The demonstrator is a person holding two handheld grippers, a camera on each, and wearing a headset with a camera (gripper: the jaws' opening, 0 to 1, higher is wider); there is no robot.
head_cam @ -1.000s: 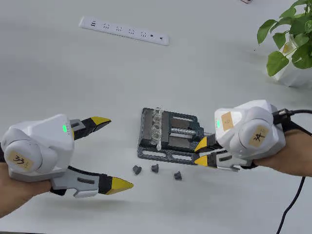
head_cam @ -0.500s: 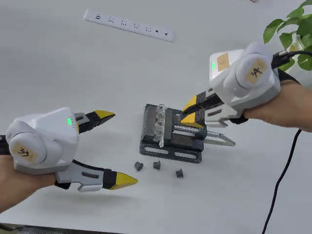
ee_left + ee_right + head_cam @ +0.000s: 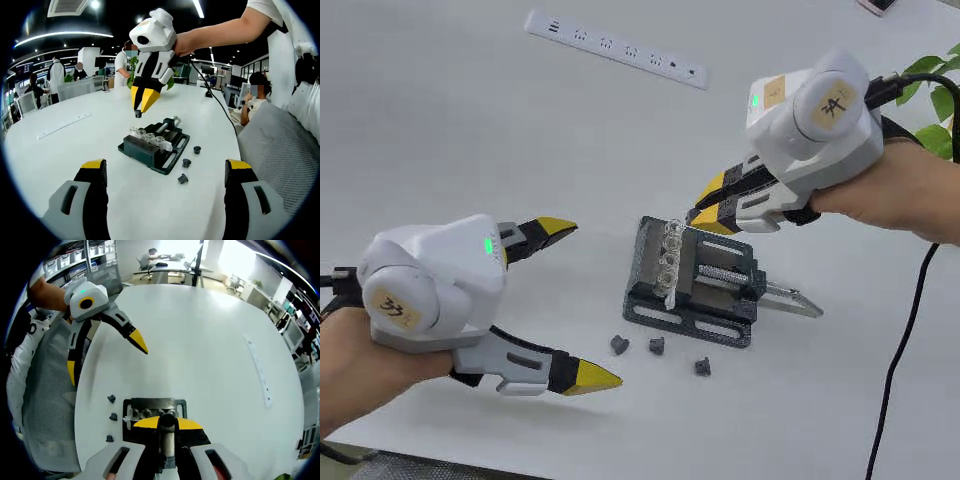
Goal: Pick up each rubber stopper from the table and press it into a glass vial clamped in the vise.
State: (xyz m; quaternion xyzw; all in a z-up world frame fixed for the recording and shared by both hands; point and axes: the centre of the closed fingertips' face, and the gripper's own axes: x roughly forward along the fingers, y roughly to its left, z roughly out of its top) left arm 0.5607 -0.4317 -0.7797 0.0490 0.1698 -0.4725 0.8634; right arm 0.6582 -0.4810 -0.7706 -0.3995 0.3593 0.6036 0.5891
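Head view finding: the clear glass vials (image 3: 669, 262) stand upright in a row, clamped in the dark, ribbed metal vise (image 3: 715, 308) at the middle of the worktop (image 3: 470, 130). The clamp holds them steady and mouth-up for pressing. Their mouths look open, though I cannot confirm that for each one.

Left gripper view shows one small, dark, plug-shaped held stopper (image 3: 137, 114) pinched at the very tips of your right gripper (image 3: 696, 217). Its yellow-tipped jaws are clenched on the plug and point down at the row from above, apart from the glass. Right gripper view puts the vials directly beyond those tips, so you appear to be lined up for insertion.

Three loose stoppers (image 3: 657, 346) lie in a line on the worktop just in front of the vise, near but not touching it, within easy reach for later picks.

Your left gripper (image 3: 588, 300) hovers to the left of the vise, well apart from it, jaws spread wide and empty. I judge it idle, standing clear of the working path.

Worktop surface is plain, matte white. A white power strip (image 3: 620, 50) lies at the far side, well apart from the work.
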